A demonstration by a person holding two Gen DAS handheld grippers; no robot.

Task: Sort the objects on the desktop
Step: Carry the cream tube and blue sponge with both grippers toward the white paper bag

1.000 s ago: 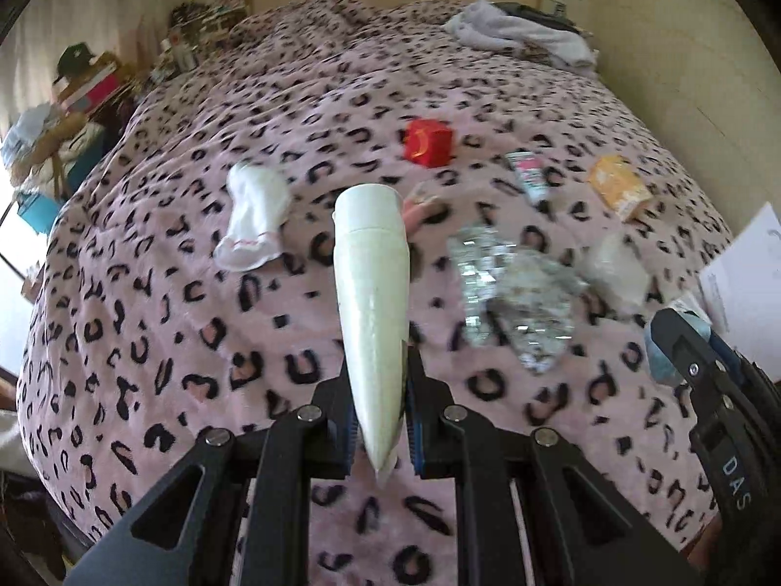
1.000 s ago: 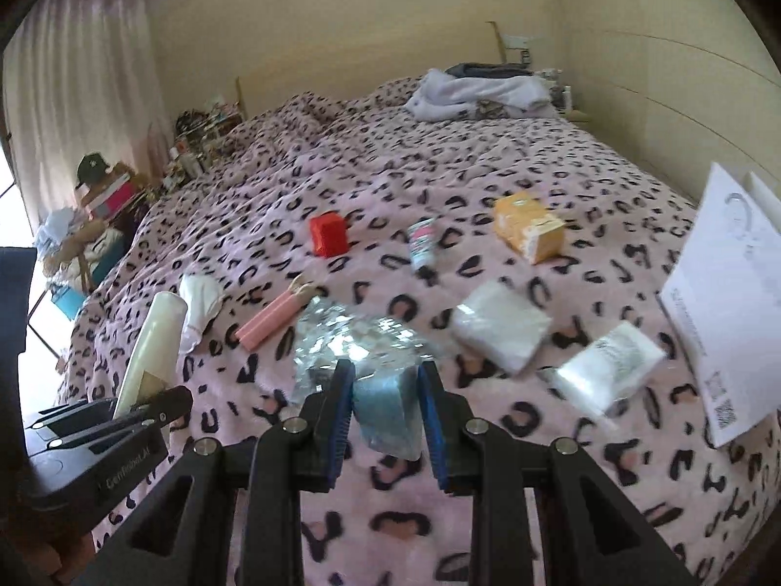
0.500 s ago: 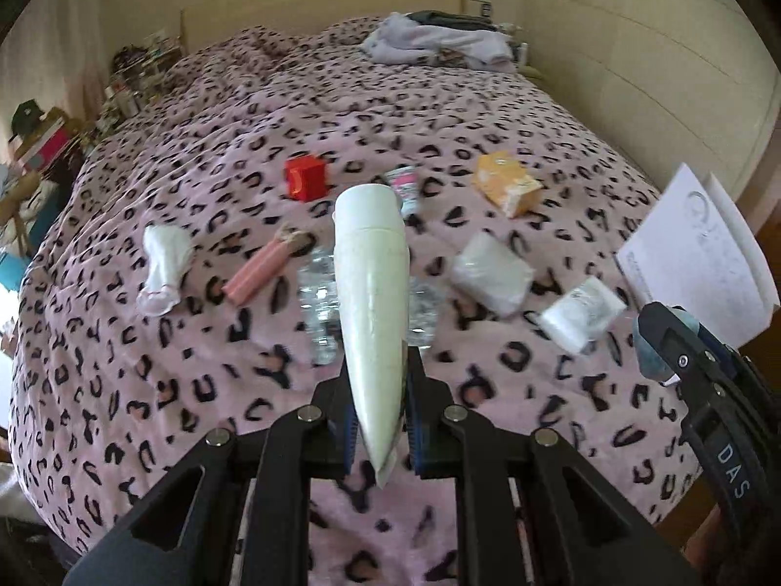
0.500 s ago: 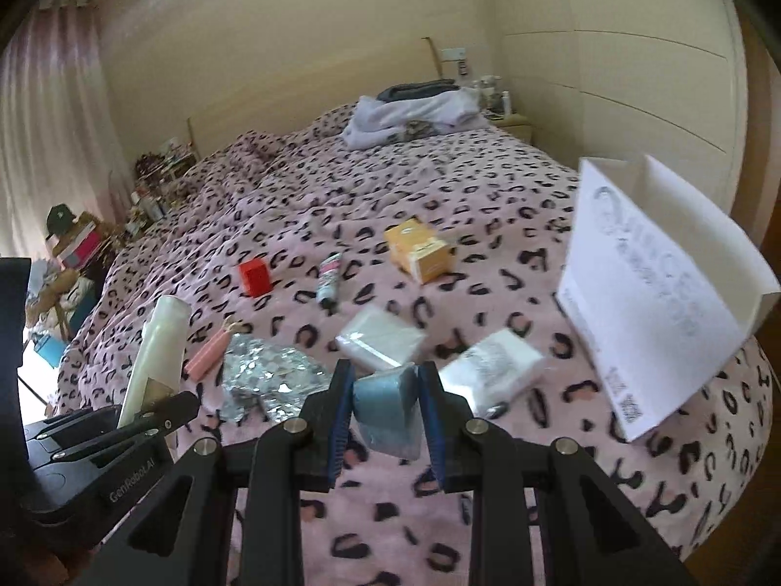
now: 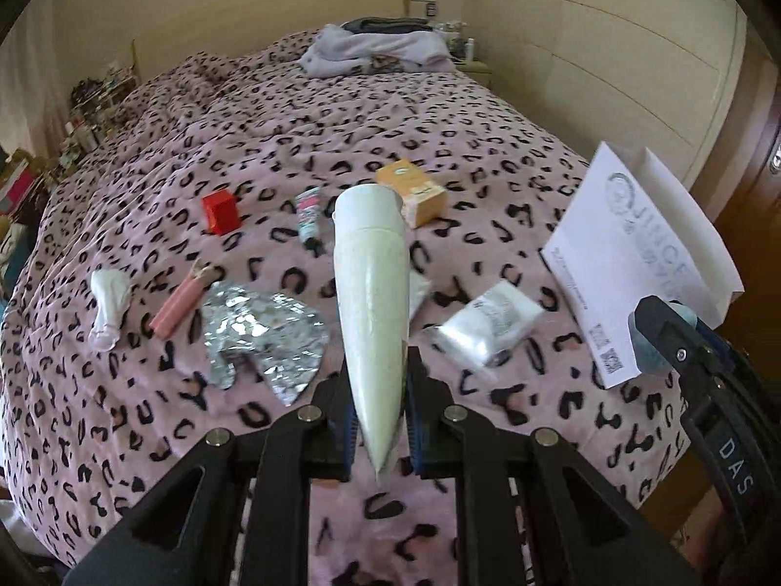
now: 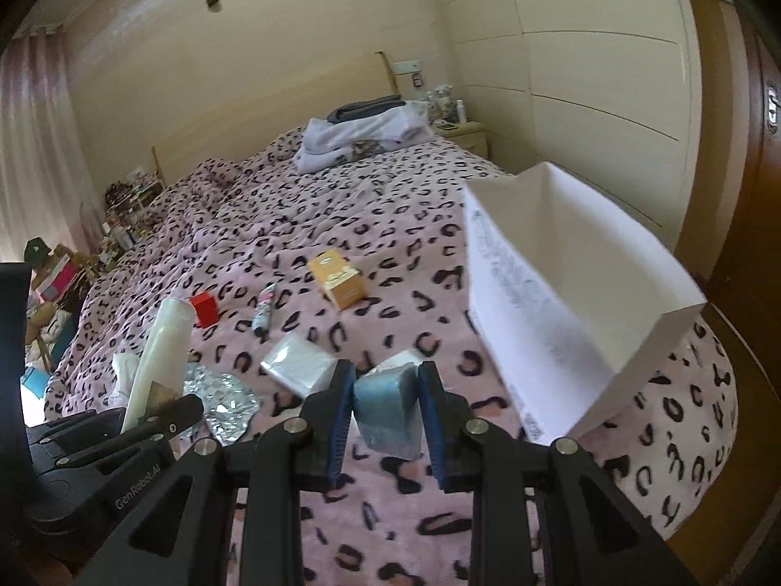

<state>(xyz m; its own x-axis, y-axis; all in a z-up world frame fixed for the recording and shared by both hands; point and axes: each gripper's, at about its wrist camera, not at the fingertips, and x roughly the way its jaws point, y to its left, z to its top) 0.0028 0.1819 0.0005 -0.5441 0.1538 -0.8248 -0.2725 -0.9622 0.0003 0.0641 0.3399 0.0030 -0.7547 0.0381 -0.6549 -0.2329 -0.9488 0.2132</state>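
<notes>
My left gripper [image 5: 377, 410] is shut on a cream tube [image 5: 373, 293] and holds it above the leopard-print bed; the tube also shows in the right wrist view [image 6: 158, 351]. My right gripper [image 6: 385, 405] is shut on a blue pack [image 6: 390, 408], close to the left of an open white paper bag [image 6: 576, 303]. The bag stands at the bed's right edge in the left wrist view [image 5: 639, 254]. On the bed lie a red box [image 5: 220, 212], a small tube [image 5: 308, 210], an orange box [image 5: 412, 190], a pink item [image 5: 180, 305], crumpled foil [image 5: 263, 334], a white sock [image 5: 110, 303] and white packets [image 5: 490, 322].
A pile of clothes [image 6: 366, 139] lies at the head of the bed. A nightstand [image 6: 463, 136] stands by the white wardrobe wall on the right. Cluttered shelves [image 6: 53, 278] are to the left of the bed. A wooden door [image 6: 751, 195] is at far right.
Both grippers have swung to the right with their loads. The white paper bag has come much closer to the right gripper and now shows its open top.
</notes>
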